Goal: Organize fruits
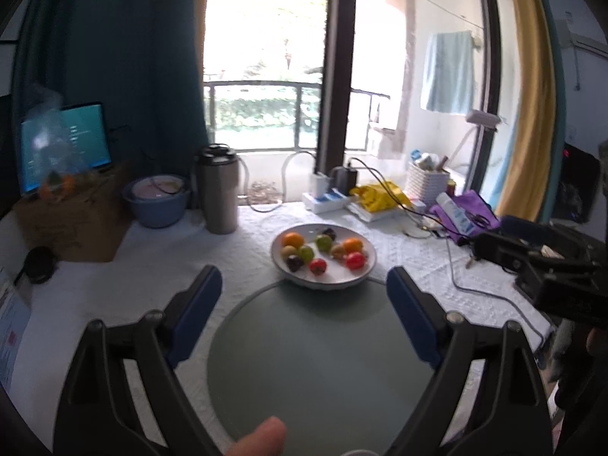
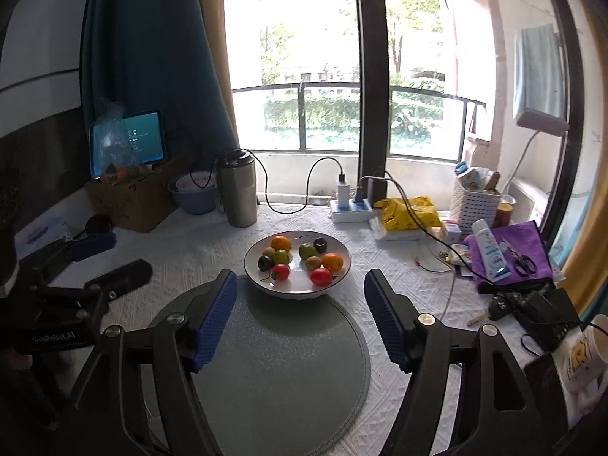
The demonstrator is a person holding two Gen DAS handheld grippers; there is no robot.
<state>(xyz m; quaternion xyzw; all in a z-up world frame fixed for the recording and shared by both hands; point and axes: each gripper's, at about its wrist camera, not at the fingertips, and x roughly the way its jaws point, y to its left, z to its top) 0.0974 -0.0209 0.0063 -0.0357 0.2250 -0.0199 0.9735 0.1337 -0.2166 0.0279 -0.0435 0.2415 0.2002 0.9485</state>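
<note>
Left gripper (image 1: 304, 292): we see its jaws spread wide, nothing between them.
Right gripper (image 2: 300, 296): likewise agape and empty.
Fruits (image 2: 300, 260): we find them all in the white bowl (image 2: 258, 279), touching the grey mat's (image 2: 281, 372) far edge.

clear: grey mat (image 2: 281, 361) up to bowl (image 2: 266, 285) | blocked: flask (image 2: 239, 193) behind-left, cable (image 2: 452, 288) right

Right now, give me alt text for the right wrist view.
The open right gripper hovers empty above a round grey mat, facing a white bowl of oranges, green, red and dark fruits on a white tablecloth, before a window.
</note>
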